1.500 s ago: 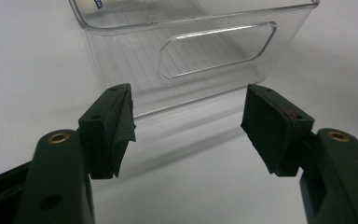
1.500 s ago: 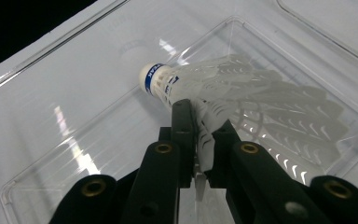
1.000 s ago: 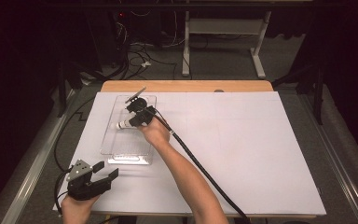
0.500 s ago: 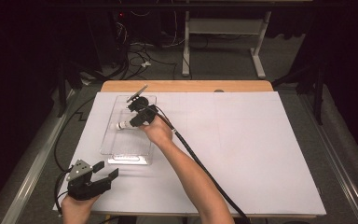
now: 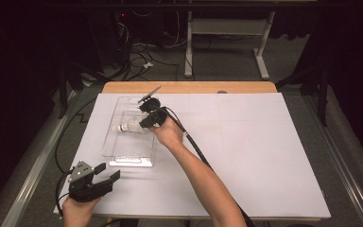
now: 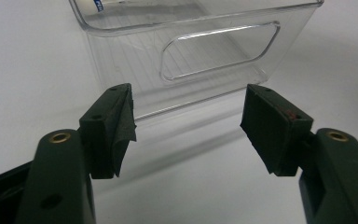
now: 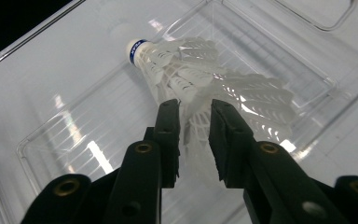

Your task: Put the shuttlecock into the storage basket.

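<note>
At the near left corner of the white table (image 5: 264, 156) I hold my left gripper (image 5: 105, 176) low over the surface, its jaws spread wide with nothing between them; in the left gripper view its pads (image 6: 121, 126) frame bare table, and just beyond them stands the near end wall of the clear plastic bin (image 6: 205, 60) with its oval handle cutout. That bin (image 5: 123, 153) lies lengthwise on the left half of the table, running away from me, a little past my left gripper and apart from it. Further right, my right forearm reaches in diagonally from the bottom edge, and my right gripper (image 5: 144, 124) sits over the far half of the bin, pointing left and down into it, its black cable (image 5: 203, 156) trailing back along my arm. Its jaws have just been closing, and in the right gripper view they stand narrow with the white feather skirt of a shuttlecock (image 7: 205, 88) pinched between the pads (image 7: 170, 135), so I am grasping the shuttlecock by its feathers. Its cork tip with the blue band points away from my gripper, and the shuttlecock (image 5: 128, 126) is inside the bin, seen against its ribbed floor; whether it rests there I cannot tell.
</note>
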A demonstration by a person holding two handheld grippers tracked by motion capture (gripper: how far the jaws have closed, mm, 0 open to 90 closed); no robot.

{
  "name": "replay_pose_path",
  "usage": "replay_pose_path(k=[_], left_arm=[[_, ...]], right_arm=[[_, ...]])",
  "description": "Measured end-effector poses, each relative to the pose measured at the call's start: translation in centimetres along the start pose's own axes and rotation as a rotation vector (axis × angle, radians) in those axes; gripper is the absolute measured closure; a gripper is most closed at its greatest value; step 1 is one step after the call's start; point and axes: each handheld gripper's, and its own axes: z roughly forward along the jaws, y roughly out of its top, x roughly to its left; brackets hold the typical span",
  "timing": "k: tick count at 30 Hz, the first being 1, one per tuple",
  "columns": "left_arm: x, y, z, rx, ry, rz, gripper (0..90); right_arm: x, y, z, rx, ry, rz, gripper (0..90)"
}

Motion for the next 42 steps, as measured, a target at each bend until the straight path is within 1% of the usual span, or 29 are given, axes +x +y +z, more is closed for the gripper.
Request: replay_pose_path(k=[3, 4, 5, 6, 9, 10, 11, 12, 15, 18, 19, 23, 24, 27, 31, 33, 39, 40, 42], left_arm=[[-0.1, 0.0, 0.0, 0.002, 0.002, 0.003, 35.2], [-0.1, 0.0, 0.1, 0.001, 0.002, 0.005, 35.2], [-0.2, 0.0, 0.1, 0.002, 0.003, 0.005, 35.2], [-0.2, 0.0, 0.1, 0.002, 0.003, 0.005, 35.2], [-0.2, 0.0, 0.1, 0.002, 0.004, 0.003, 35.2], [-0.2, 0.0, 0.1, 0.002, 0.003, 0.003, 35.2], [-0.2, 0.0, 0.1, 0.002, 0.004, 0.004, 35.2], [-0.1, 0.0, 0.1, 0.002, 0.004, 0.004, 35.2], [-0.2, 0.0, 0.1, 0.003, 0.006, 0.008, 35.1], [-0.3, 0.0, 0.1, 0.009, 0.006, 0.018, 35.1], [-0.3, 0.0, 0.1, 0.008, 0.006, 0.018, 35.1], [-0.3, 0.0, 0.1, 0.012, 0.006, 0.015, 35.1], [-0.2, 0.0, 0.1, 0.012, 0.006, 0.015, 35.1], [-0.2, 0.0, 0.1, 0.008, 0.01, 0.015, 35.1], [-0.1, 0.0, -0.1, -0.011, 0.012, 0.0, 35.3], [0.0, 0.0, -0.1, -0.006, 0.012, -0.001, 35.2], [-0.1, 0.0, -0.1, -0.002, 0.01, 0.003, 35.2], [-0.1, 0.0, -0.1, -0.001, 0.01, 0.003, 35.2], [-0.1, 0.0, 0.0, -0.001, 0.01, 0.001, 35.2]], right_arm=[[-0.2, -0.3, -0.6, -0.001, 0.003, 0.006, 79.0], [-0.3, -0.4, -0.7, -0.004, 0.008, -0.002, 80.5], [-0.3, -0.5, -0.8, 0.0, 0.013, 0.003, 82.4], [-0.3, -0.6, -0.8, -0.001, 0.017, -0.003, 84.9], [-0.3, -0.8, -0.7, 0.007, 0.03, 0.003, 89.8], [-0.4, -0.8, -0.5, 0.01, 0.031, 0.003, 90.0], [-0.3, -0.8, -0.3, 0.013, 0.035, 0.014, 90.0], [-0.4, -0.8, -0.2, 0.01, 0.037, 0.008, 90.0], [-0.3, -0.7, 0.2, 0.006, 0.047, 0.021, 90.0], [-0.5, -0.5, 0.4, 0.009, 0.035, 0.025, 90.0], [-0.4, -0.5, 0.4, 0.008, 0.032, 0.036, 90.0], [-0.6, -0.4, 0.5, 0.014, 0.01, 0.025, 90.0], [-0.6, -0.3, 0.5, 0.016, 0.006, 0.019, 89.7], [-0.5, -0.4, 0.6, 0.017, 0.0, 0.02, 80.9], [-0.6, -0.3, 0.2, 0.009, -0.002, 0.029, 76.0], [-0.5, -0.2, -0.1, 0.004, -0.009, 0.018, 73.9], [-0.7, -0.1, -1.2, -0.004, -0.026, 0.024, 71.6], [-0.7, -0.1, -1.3, -0.01, -0.027, 0.017, 71.0], [-0.6, -0.1, -1.6, -0.016, -0.017, 0.019, 68.7]])
